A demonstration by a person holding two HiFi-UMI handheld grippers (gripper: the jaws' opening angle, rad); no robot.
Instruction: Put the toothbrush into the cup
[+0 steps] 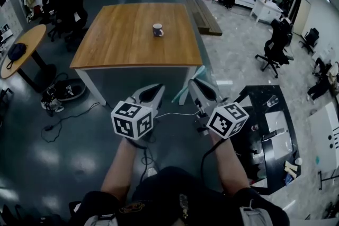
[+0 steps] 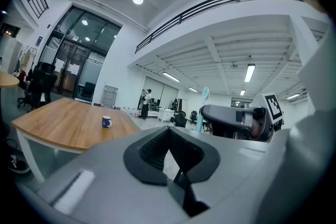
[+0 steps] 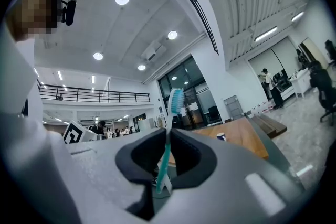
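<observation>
A dark blue cup [image 1: 158, 30] with a white rim stands alone near the middle of the square wooden table [image 1: 122, 45], far ahead of both grippers. My right gripper [image 1: 195, 83] is shut on a teal toothbrush [image 1: 183, 91], which slants across its jaws. In the right gripper view the toothbrush [image 3: 168, 149] stands upright between the pads of my right gripper [image 3: 169, 131], bristles on top, with the cup [image 3: 221, 136] small beyond. My left gripper [image 1: 158, 87] is held beside it, off the table. In its own view my left gripper [image 2: 169, 129] is shut on nothing, and the cup [image 2: 106, 121] shows on the table.
The table's near edge [image 1: 135, 67] lies just ahead of the jaws. A round wooden table [image 1: 26, 39] with a dark bag stands left, cables [image 1: 58, 124] trail on the floor, a black desk [image 1: 254, 98] with clutter sits right, and office chairs [image 1: 275, 47] stand beyond it.
</observation>
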